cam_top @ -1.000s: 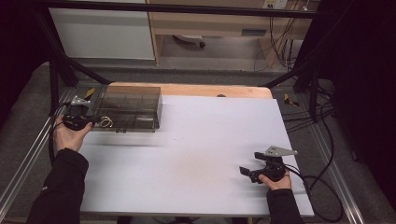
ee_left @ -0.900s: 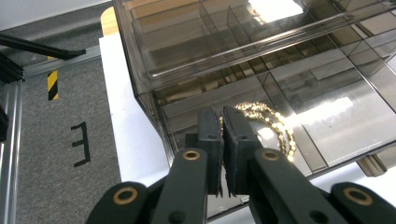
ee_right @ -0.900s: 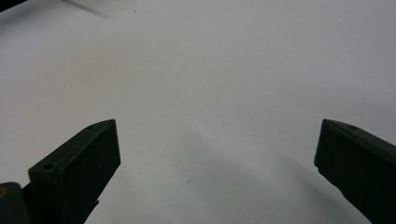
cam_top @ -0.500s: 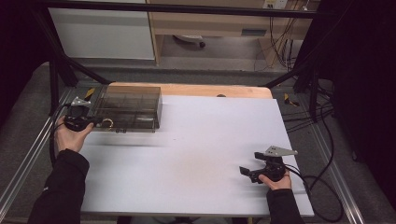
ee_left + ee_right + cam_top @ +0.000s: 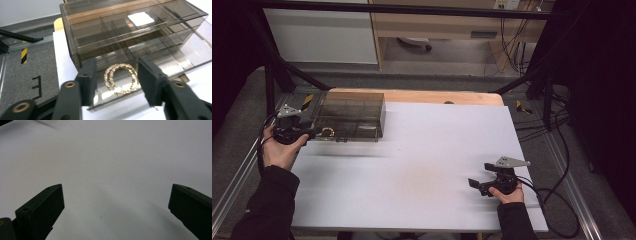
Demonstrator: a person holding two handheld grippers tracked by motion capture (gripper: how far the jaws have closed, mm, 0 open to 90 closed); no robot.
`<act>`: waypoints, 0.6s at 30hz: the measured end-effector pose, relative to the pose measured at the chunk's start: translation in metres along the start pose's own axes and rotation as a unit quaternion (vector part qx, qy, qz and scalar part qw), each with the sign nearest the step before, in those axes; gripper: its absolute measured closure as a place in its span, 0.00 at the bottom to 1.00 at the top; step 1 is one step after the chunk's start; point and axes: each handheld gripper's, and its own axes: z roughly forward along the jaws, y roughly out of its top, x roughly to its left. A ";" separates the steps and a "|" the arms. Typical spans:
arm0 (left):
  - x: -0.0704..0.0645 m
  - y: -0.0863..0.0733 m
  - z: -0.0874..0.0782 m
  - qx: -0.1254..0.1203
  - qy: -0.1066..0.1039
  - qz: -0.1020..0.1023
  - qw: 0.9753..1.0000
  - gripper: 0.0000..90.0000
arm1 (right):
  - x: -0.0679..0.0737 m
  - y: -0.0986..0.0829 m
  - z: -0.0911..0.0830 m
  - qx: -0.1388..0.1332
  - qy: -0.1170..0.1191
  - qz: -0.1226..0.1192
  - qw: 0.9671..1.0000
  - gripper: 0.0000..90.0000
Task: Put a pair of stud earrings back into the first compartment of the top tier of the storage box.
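Earrings, 2 gold hoops, lie in the pulled-out bottom drawer of 1 smoky organizer box. Left gripper straddles them, jaws apart; right gripper gapes wide over bare table.

Counter middle: bare white surface of the counter, free passage from the near edge to the far edge.
Far left corner: smoky clear drawer box stands here and blocks the way.
Box front: bottom drawer pulled out toward the left edge, gold hoop earrings lying in it.
Left hand-held gripper: jaws apart, at the drawer's open front, earrings between them.
Right hand-held gripper: near right corner, jaws wide, nothing near.
Far edge: wooden strip, unblocked right of the box.
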 end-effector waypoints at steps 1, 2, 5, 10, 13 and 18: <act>-0.001 -0.001 -0.002 0.002 -0.003 0.001 1.000 0.53 | 0.000 0.000 0.000 -0.001 0.000 0.000 1.000 0.01; -0.002 -0.002 -0.003 0.000 -0.005 0.000 1.000 0.50 | 0.000 0.000 0.000 -0.001 0.000 0.000 1.000 0.01; -0.005 -0.006 -0.006 -0.002 -0.004 0.005 1.000 0.43 | 0.000 0.000 0.000 0.000 0.000 0.000 1.000 0.01; -0.013 -0.012 -0.012 -0.007 -0.015 0.018 1.000 0.33 | 0.000 0.000 0.000 0.000 0.000 0.000 1.000 0.01; -0.018 -0.017 -0.015 -0.011 -0.025 0.025 0.999 0.27 | 0.000 0.000 0.000 -0.002 -0.001 0.000 1.000 0.01; -0.028 -0.022 -0.019 -0.019 -0.039 0.039 0.998 0.17 | 0.000 0.000 -0.001 0.000 -0.002 0.003 1.000 0.01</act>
